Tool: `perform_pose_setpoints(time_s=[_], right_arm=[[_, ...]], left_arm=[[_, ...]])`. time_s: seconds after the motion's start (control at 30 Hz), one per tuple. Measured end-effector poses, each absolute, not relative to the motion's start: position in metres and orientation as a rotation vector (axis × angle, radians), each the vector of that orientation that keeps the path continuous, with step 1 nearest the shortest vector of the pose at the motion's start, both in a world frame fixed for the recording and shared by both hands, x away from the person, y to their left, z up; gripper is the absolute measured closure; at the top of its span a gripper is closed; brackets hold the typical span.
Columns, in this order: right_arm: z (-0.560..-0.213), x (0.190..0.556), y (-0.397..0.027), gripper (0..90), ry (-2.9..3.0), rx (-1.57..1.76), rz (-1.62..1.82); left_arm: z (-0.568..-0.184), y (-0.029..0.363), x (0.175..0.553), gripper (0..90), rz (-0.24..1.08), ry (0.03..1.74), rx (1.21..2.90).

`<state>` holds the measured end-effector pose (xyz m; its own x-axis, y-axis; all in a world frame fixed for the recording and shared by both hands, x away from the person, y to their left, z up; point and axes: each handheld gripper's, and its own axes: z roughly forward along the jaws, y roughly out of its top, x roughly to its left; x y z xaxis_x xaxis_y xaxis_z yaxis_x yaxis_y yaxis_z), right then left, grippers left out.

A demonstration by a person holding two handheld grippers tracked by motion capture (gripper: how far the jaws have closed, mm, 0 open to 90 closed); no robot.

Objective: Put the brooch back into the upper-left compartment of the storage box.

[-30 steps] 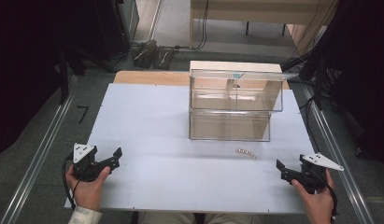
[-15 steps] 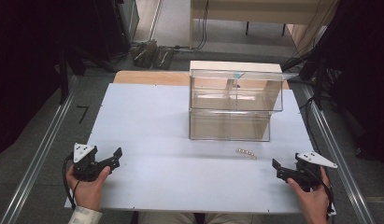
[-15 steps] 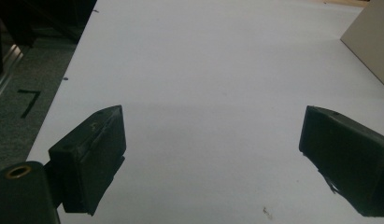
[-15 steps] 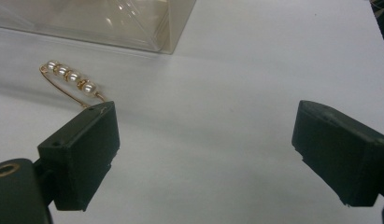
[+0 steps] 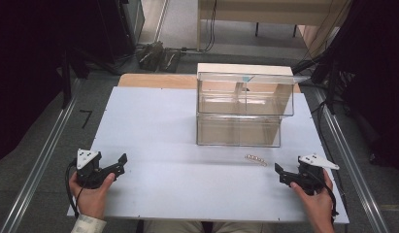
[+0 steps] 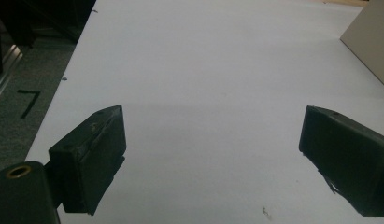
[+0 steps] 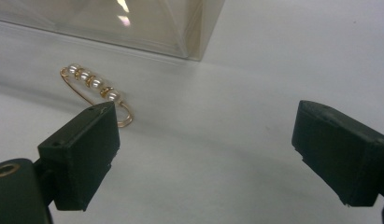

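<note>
Two grippers on white table (image 5: 177, 121), one per hand. Left gripper (image 5: 113, 167) at 7 o'clock of tabletop, gripped by left hand (image 5: 92, 191), jaws pointing toward 2 o'clock. Jaws spread wide in left gripper view (image 6: 210, 154), nothing between them, bare table surface beneath. Right gripper (image 5: 279, 174) at 5 o'clock of tabletop, gripped by right hand (image 5: 316, 196), jaws pointing toward 10 o'clock. Jaws likewise spread wide in right gripper view (image 7: 206, 156), holding nothing. Beaded pin (image 5: 256, 159) flat on table, near right gripper at its 10 o'clock, apart from jaws. Same pin (image 7: 94, 86) in right gripper view: gold wire carrying row of white pearls with gold spacers, one end hidden behind left-hand jaw. Clear box (image 5: 243, 109) at 12 o'clock of pin, standing on far half of table, two tiers, upper tier divided into compartments. Lower corner of box (image 7: 133, 25) close behind pin, not touching. Black "7" mark (image 5: 85, 118) on floor at 9 o'clock of table.
</note>
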<state>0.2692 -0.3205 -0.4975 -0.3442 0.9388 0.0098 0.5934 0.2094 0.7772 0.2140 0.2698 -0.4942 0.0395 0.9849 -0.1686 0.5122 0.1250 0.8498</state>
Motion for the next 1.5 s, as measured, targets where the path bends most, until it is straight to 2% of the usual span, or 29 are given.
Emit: perform_pose_setpoints(time_s=[1.37, 1.43, 1.5], right_arm=[[-0.507, 0.289, -0.271, 7.0, 2.170, 1.321, 0.954], [-0.507, 0.289, -0.270, 15.9, 2.157, 1.310, 0.931], [-0.507, 0.289, -0.269, 15.9, 2.158, 1.308, 0.931]], left_arm=[[-0.494, 0.269, 0.215, 8.0, 0.723, 1.577, 1.504], [-0.494, 0.269, 0.215, 8.0, 0.721, 1.576, 1.505], [-0.494, 0.269, 0.215, 8.0, 0.722, 1.575, 1.506]])
